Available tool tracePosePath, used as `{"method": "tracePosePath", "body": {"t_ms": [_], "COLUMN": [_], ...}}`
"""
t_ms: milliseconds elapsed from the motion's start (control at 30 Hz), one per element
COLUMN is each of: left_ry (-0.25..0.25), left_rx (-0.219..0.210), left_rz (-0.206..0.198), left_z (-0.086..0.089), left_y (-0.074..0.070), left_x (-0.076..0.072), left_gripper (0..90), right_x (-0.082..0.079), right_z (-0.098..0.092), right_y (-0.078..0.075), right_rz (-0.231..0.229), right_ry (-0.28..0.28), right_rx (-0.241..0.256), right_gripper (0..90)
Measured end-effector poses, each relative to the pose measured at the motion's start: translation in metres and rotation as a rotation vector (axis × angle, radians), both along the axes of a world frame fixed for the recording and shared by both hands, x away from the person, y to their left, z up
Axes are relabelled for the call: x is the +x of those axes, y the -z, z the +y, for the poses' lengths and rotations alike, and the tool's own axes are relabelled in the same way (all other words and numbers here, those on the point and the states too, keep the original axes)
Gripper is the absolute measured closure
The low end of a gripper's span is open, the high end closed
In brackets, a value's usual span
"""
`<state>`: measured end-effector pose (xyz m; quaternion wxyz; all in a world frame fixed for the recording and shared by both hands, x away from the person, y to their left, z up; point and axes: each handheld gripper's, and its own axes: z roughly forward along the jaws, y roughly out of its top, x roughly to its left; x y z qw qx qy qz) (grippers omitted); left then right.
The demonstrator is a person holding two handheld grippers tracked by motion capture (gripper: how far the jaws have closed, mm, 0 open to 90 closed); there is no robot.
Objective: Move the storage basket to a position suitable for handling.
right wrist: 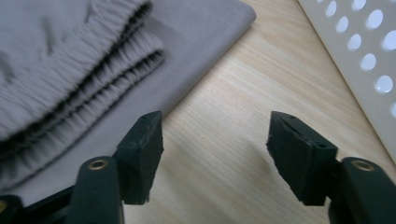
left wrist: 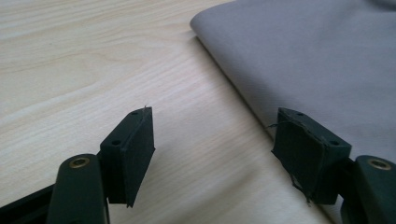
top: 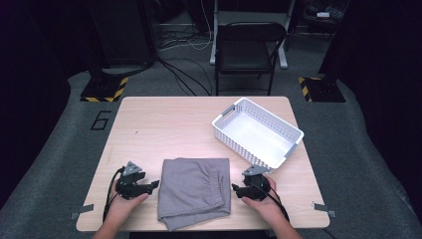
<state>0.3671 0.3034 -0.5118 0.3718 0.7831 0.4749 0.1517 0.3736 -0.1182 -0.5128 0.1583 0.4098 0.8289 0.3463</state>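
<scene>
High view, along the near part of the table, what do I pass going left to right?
Left gripper → grey folded shorts → right gripper; the white basket lies farther back, to the right.

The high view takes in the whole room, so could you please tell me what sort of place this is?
Probably a recording studio or lab set up for capturing demonstrations: dark curtains surround a lone wooden table, cables trail over the grey floor, and hazard-striped stand bases flank a folding chair.
</scene>
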Motion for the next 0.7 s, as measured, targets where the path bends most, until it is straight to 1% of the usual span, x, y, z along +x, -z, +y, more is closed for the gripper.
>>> {"method": "tracePosePath", "body": {"t_ms": [33, 67, 100, 133, 167, 200, 267, 300, 333, 400, 433, 467, 500, 533, 567, 600, 633, 667, 700], "left_ry": [-0.008, -0.001, 0.009, 0.009, 0.016, 0.008, 0.016, 0.029, 0.026, 0.029, 0.036, 0.031, 0.045, 0.045, 0.062, 0.074, 0.078, 0.087, 0.086], "left_rx": [0.007, 0.005, 0.003, 0.003, 0.008, -0.003, -0.001, -0.015, -0.019, -0.026, -0.041, -0.047, -0.039, -0.039, -0.039, -0.027, -0.023, -0.026, -0.020], "left_rz": [0.003, 0.012, 0.014, 0.014, 0.016, 0.007, 0.011, 0.016, 0.016, 0.015, 0.023, 0.020, 0.031, 0.031, 0.051, 0.053, 0.051, 0.058, 0.037], "left_z": [-0.003, -0.004, -0.005, -0.005, -0.008, -0.011, -0.013, -0.016, -0.018, -0.020, -0.023, -0.025, -0.027, -0.027, -0.031, -0.032, -0.034, -0.036, -0.038], "left_y": [-0.002, -0.003, -0.004, -0.004, -0.006, -0.006, -0.008, -0.010, -0.010, -0.011, -0.010, -0.009, -0.008, -0.008, -0.006, -0.005, -0.004, -0.004, -0.003], "left_x": [-0.003, -0.004, -0.005, -0.005, -0.007, -0.009, -0.010, -0.011, -0.012, -0.012, -0.013, -0.014, -0.013, -0.013, -0.014, -0.014, -0.014, -0.014, -0.015], "left_gripper": [31.9, 32.0, 32.0, 32.0, 31.8, 31.6, 30.7, 30.5, 30.2, 30.0, 30.0, 30.0, 30.1, 30.2, 30.4, 30.7, 31.4, 32.1, 33.8], "right_x": [-0.002, -0.003, -0.004, -0.004, -0.006, -0.006, -0.006, -0.009, -0.010, -0.011, -0.013, -0.014, -0.015, -0.015, -0.015, -0.015, -0.015, -0.016, -0.015], "right_z": [0.001, 0.002, 0.003, 0.003, 0.004, 0.004, 0.004, 0.006, 0.007, 0.009, 0.012, 0.014, 0.018, 0.018, 0.024, 0.026, 0.028, 0.030, 0.032], "right_y": [-0.004, -0.006, -0.008, -0.008, -0.009, -0.009, -0.009, -0.010, -0.010, -0.011, -0.011, -0.010, -0.010, -0.010, -0.008, -0.007, -0.006, -0.005, -0.004], "right_rz": [0.004, -0.002, -0.003, -0.003, -0.018, -0.017, -0.009, 0.004, 0.003, 0.004, 0.008, 0.012, 0.024, 0.024, 0.034, 0.028, 0.036, 0.037, 0.037], "right_ry": [0.011, 0.019, 0.024, 0.024, 0.022, 0.026, 0.025, 0.033, 0.026, 0.030, 0.021, 0.013, 0.014, 0.014, 0.008, -0.004, -0.016, -0.019, -0.030], "right_rx": [0.019, 0.024, 0.014, 0.014, -0.004, 0.002, 0.004, 0.021, 0.019, 0.028, 0.033, 0.032, 0.042, 0.042, 0.028, 0.016, 0.004, 0.008, 0.001], "right_gripper": [39.4, 40.3, 40.5, 40.5, 40.7, 40.7, 40.4, 40.3, 40.1, 39.6, 38.9, 38.7, 38.6, 38.6, 39.0, 39.6, 40.2, 40.6, 42.0]}}
